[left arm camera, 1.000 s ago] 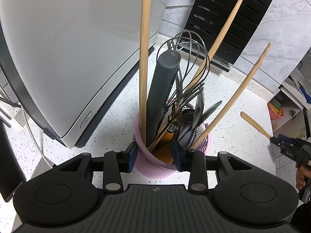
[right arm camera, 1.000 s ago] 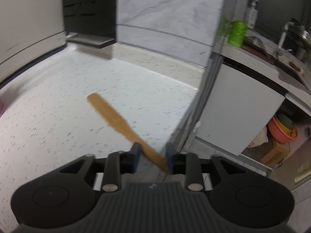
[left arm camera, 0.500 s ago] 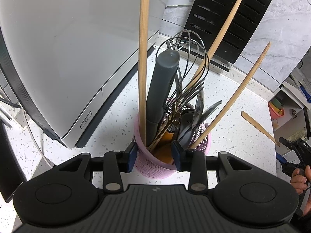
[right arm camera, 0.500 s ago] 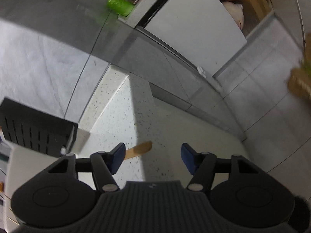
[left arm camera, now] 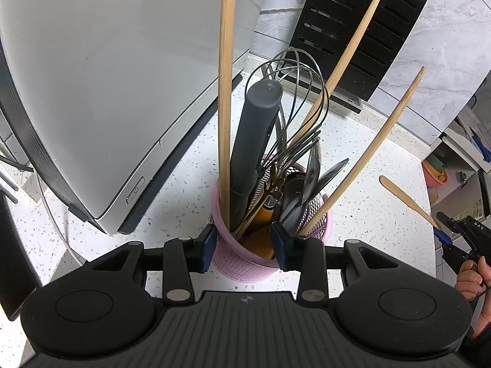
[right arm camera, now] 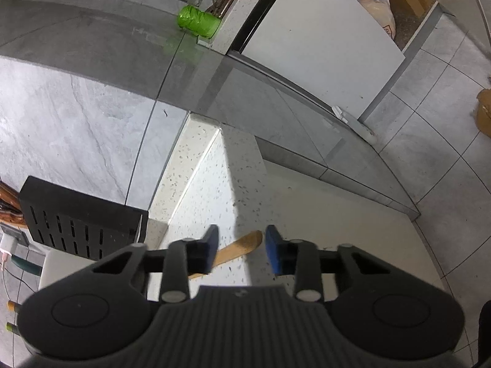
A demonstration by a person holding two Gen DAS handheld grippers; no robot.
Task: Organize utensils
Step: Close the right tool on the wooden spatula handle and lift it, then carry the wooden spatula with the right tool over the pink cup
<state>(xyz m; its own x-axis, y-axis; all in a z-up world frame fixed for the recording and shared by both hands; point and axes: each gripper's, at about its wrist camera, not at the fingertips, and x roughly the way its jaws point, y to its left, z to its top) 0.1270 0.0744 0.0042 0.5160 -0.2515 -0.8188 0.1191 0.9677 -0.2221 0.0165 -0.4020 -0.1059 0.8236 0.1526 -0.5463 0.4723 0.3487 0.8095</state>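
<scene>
A pink mesh utensil holder [left arm camera: 242, 263] stands on the speckled counter, packed with wooden spoons, a whisk [left arm camera: 294, 98], a grey handle and metal utensils. My left gripper [left arm camera: 244, 245] is shut on the holder's near wall: the left pad is outside it, the right pad over the rim. A wooden spatula [left arm camera: 402, 197] lies flat near the counter's right edge. My right gripper [left arm camera: 443, 234], held by a hand [left arm camera: 472, 279], sits at its thin end. In the right wrist view the spatula [right arm camera: 245, 243] runs between the closing jaws of the right gripper [right arm camera: 242, 251], with a gap still showing beside the right pad.
A white appliance [left arm camera: 107, 92] fills the left side close to the holder. A black slotted block [left arm camera: 353, 30] leans on the marble wall behind, also visible in the right wrist view [right arm camera: 76, 224]. The counter's edge [right arm camera: 322, 190] drops to a tiled floor. A green roll [right arm camera: 199, 21] sits on another counter.
The right gripper let go of the spatula, rolled sideways and spread wide. Its jaws have since narrowed around the spatula again. The left gripper and holder have not moved.
</scene>
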